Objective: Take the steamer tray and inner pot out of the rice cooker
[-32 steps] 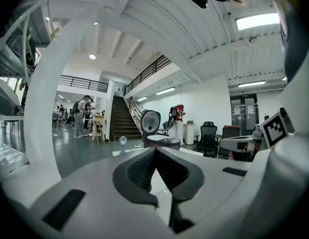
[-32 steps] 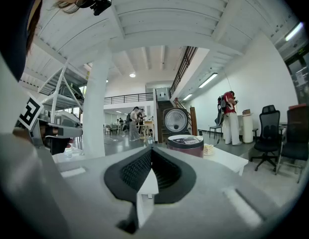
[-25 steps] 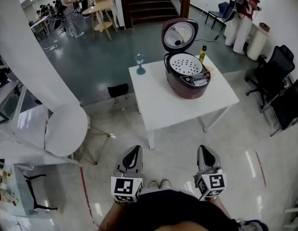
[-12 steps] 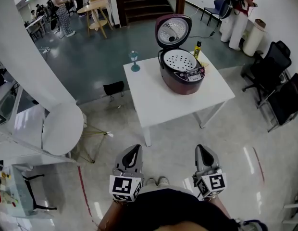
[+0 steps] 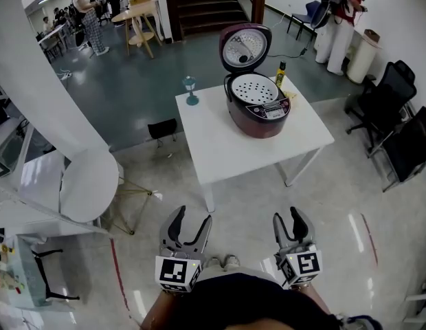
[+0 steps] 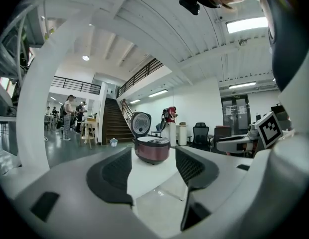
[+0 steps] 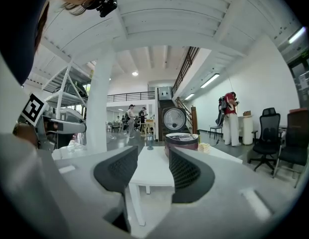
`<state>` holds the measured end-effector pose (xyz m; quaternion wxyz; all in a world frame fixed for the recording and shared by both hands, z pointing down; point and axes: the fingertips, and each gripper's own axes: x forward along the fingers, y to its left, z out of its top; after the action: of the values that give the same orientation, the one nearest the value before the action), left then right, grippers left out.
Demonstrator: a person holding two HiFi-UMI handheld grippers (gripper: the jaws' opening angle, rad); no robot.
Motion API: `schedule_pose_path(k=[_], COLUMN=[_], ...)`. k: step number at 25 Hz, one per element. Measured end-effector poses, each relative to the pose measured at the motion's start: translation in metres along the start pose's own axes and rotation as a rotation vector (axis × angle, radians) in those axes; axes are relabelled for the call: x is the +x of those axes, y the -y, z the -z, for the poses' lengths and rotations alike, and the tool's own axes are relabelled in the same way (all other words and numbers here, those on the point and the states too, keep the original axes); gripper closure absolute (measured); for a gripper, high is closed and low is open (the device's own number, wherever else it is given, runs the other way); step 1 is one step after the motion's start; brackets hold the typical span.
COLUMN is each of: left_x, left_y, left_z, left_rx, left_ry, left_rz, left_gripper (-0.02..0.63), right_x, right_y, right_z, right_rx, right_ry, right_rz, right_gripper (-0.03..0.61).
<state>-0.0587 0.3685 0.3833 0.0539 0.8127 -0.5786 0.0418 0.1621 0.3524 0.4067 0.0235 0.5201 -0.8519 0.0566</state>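
Jaws just opening, empty — left hand-held gripper [image 5: 191,218], right hand-held gripper [image 5: 287,216].

The rice cooker [image 5: 260,112] — dark red, rounded, with a control panel on its front rim — stands upright on the far part of the white tabletop [image 5: 227,150]. Its lid [image 5: 244,47] is swung fully open and stands up behind the body, silvery inner face showing. The steamer tray [image 5: 253,89] — white, dotted with holes — sits level in the cooker's mouth, hiding the inner pot beneath.
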Motion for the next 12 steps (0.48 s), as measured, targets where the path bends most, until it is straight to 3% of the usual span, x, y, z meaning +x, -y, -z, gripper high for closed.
schedule_pose_path(k=[8,12], left_x=[0.01,0.019], left_y=[0.011,0.021], left_z=[0.001,-0.002], left_rx=[0.017,0.009], left_ry=[-0.004,0.015], left_rz=[-0.013,-0.02], left_gripper=[0.259,0.242], right_x=[-0.001,0.001], right_y=[0.023,0.037], right_z=[-0.019,-0.019], right_rx=[0.001,-0.047], right_ry=[0.081,0.095], right_rz=[0.011,0.021], right_gripper=[0.394,0.314])
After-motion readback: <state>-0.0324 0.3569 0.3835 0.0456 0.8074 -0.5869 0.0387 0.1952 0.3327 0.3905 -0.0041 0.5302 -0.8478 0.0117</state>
